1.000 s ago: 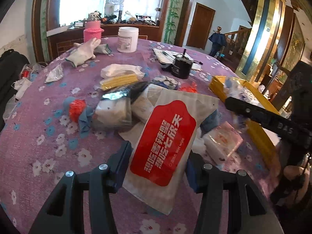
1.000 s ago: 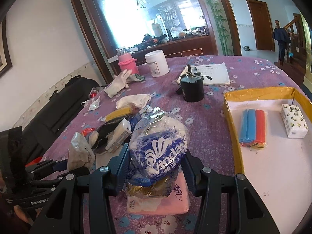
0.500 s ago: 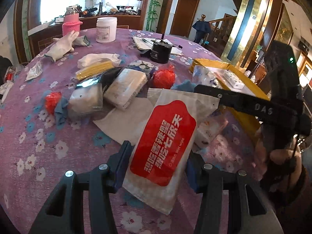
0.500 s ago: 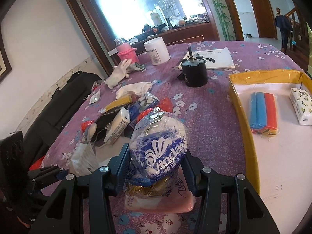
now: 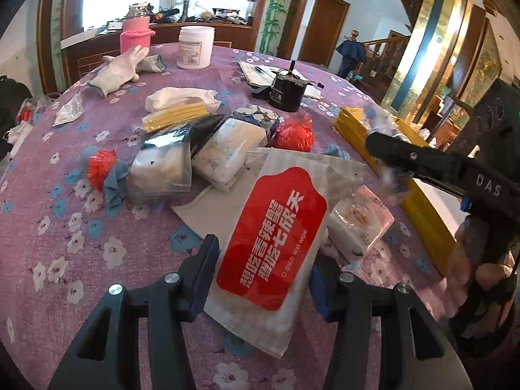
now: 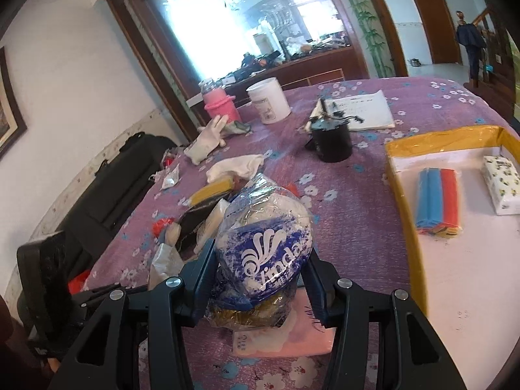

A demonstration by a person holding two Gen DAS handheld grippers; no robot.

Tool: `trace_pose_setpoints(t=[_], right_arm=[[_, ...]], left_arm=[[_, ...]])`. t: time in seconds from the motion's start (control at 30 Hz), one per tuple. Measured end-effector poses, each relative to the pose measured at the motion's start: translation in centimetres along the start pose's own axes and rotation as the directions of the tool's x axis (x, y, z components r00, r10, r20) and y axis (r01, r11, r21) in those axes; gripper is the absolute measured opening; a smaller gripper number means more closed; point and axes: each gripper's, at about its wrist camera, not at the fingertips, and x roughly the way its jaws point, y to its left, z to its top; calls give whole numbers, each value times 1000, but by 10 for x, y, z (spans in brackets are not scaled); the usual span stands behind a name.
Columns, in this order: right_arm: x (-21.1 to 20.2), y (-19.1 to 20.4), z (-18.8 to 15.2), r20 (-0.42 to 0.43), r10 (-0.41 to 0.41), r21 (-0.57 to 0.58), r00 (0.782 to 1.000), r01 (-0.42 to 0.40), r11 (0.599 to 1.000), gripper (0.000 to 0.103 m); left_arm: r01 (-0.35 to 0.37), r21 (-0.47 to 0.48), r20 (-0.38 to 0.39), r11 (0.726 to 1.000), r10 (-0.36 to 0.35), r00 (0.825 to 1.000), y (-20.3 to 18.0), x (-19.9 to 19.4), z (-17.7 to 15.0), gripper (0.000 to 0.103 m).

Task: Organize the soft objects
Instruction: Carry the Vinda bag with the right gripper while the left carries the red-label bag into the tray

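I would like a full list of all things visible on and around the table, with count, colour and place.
wet wipe pack: 1, red and white, in the left hand-held gripper
tissue bag: 1, blue and clear, in the right hand-held gripper
tray: 1, yellow rim, right side
sponge strips: 1 bundle, blue and red, in tray
tissue packet: 1, white, in tray
black cup: 1, table centre
white jar: 1, far side
pink bottle: 1, beside jar
glove: 1, white, far left
left hand-held gripper: black, closed on the pack
right hand-held gripper: black, closed on the bag

"Wet wipe" on red-labelled packet (image 5: 271, 241); "Vinda" on blue pack (image 6: 265, 253).
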Motion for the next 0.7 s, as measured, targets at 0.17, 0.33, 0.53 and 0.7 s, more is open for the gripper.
trace_pose_setpoints(t=[0.17, 0.33, 0.53, 0.7], right_arm=[[-21, -10, 7, 52, 7, 48, 999, -9, 999, 54], [-44, -15, 15, 100, 18, 62, 995, -24, 998, 54], [-78, -29, 29, 124, 43, 98, 991, -56, 994, 55], [-105, -51, 52, 137, -25, 69, 990, 16, 998, 55]], left_arm=[[-29, -11, 18, 1000, 29, 999, -27, -18, 0, 50], [7, -2, 19, 1000, -7, 1000, -63, -33, 9, 51], [26, 48, 17, 999, -27, 1000, -110, -33, 30, 51], [70, 73, 14, 995, -71, 997, -146, -19, 50, 51]])
